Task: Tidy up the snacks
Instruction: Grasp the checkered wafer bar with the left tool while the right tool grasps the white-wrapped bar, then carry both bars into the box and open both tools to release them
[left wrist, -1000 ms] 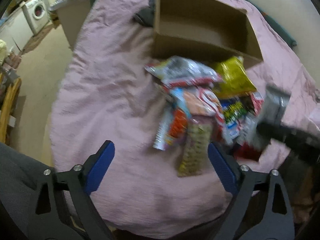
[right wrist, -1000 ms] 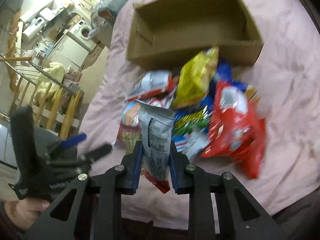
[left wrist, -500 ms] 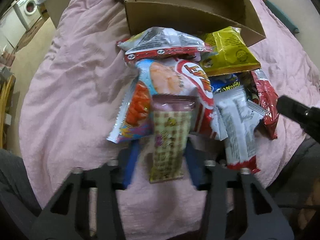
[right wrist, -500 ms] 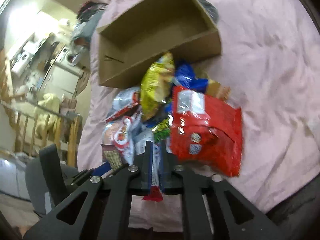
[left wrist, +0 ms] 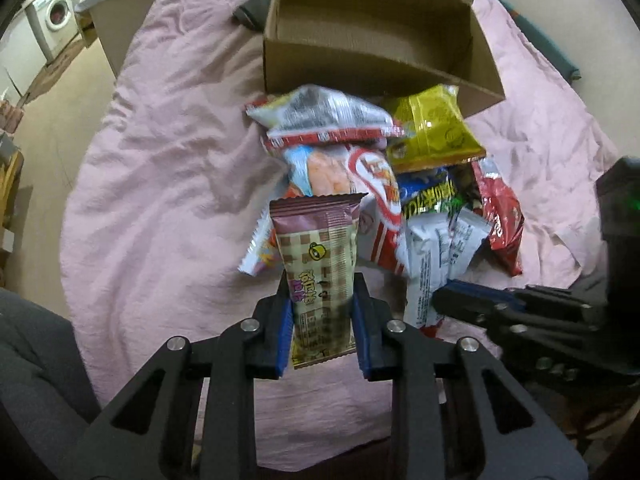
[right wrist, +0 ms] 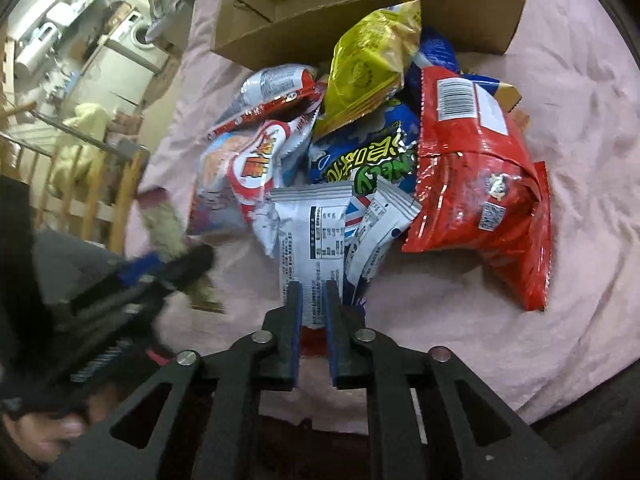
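Two grips are set. Left wrist view: left gripper [left wrist: 322,320], jaws wide a second ago, has just clamped the checkered wafer pack [left wrist: 318,264]; cardboard box [left wrist: 376,68] sits empty at 12 o'clock. Right wrist view: right gripper [right wrist: 313,318] pinches the white packet [right wrist: 312,236], lowered onto the pile's 6 o'clock edge, so boxing likely comes next.

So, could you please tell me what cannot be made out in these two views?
- Box floor: near wall hides its front in the left view; the right view's top edge crops it.
- Blue packets: mostly buried under the yellow bag and red bag.
- Checked bar in the left gripper: blurred in the right view.
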A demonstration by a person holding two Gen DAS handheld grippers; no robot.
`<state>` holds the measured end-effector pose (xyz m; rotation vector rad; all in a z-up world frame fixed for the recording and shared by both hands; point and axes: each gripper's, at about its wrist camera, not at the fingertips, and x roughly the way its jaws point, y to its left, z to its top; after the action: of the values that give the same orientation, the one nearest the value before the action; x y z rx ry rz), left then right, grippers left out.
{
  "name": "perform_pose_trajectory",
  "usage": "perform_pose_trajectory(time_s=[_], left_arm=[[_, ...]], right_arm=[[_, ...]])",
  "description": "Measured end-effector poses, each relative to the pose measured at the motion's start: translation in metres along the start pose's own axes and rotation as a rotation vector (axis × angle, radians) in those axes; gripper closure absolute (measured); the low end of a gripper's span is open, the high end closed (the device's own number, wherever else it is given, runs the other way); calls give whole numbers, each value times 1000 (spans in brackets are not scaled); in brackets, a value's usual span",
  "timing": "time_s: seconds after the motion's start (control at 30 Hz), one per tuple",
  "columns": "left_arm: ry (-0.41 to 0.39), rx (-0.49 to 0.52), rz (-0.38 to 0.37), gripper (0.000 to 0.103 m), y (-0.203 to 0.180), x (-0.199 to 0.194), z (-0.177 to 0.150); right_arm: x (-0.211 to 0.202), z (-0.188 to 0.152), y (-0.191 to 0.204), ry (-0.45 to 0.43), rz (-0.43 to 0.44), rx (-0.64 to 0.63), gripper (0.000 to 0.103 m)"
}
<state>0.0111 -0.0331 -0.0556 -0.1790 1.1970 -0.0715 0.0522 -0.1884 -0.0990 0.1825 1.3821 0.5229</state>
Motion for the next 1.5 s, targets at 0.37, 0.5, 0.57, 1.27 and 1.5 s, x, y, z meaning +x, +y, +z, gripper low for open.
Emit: perform_pose_trajectory(time_s=[0.37,0.5,0.57,1.27,1.5], left_arm=[[-33,-43,-26,81,16,-7,9],[-43,-42,-23,81,17,-9,10],[-45,-42,-23,81,17,-11,10],[-185,40,-27,81,-6,-53,128],[-193,45,-26,81,-15,-32,167]], right_arm=[[27,5,17,34,-87,-6,53],[24,7,14,16,-92,-3,70],[16,3,7,4,-85,0,70],[-136,83,-28,-365,18,-36,70],[-136,129,-43,-393,4,-29,70]])
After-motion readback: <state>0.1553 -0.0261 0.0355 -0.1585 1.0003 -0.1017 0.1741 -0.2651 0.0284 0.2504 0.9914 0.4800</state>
